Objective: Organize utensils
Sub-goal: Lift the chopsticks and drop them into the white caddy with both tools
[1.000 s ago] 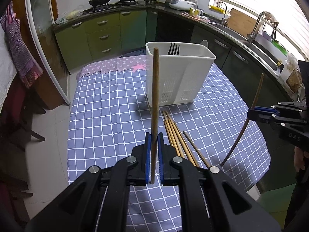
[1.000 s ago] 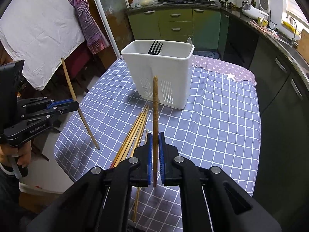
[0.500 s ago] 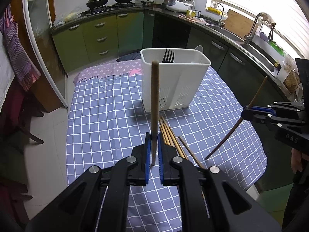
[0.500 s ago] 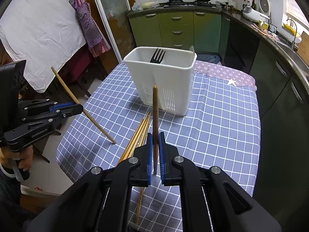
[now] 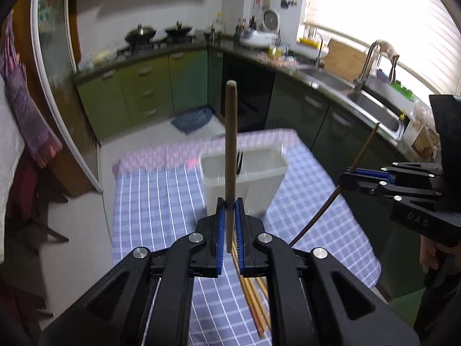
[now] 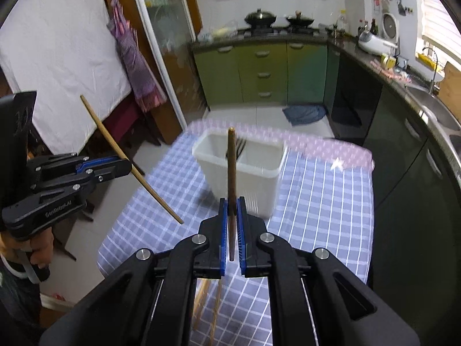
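Note:
My left gripper (image 5: 229, 210) is shut on a brown chopstick (image 5: 231, 144) that stands upright between its blue pads. My right gripper (image 6: 232, 210) is shut on another chopstick (image 6: 231, 173), also upright. Both are held high above the table, short of the white utensil holder (image 5: 245, 178), which also shows in the right wrist view (image 6: 239, 170) with a dark fork in it. Several loose chopsticks (image 5: 253, 297) lie on the blue checked cloth below the left gripper. The right gripper (image 5: 345, 177) shows at the right of the left view, and the left gripper (image 6: 126, 167) at the left of the right view.
The table with the blue checked cloth (image 6: 322, 201) stands in a kitchen. Green cabinets (image 6: 259, 72) and a stove are behind it, a dark counter with a sink (image 5: 371, 106) to the right. Chairs and a hanging white sheet (image 6: 57, 57) are to the left.
Both grippers have risen and tipped upward with their chopsticks, so the holder and table now sit lower and farther in each view. The grips are unchanged.

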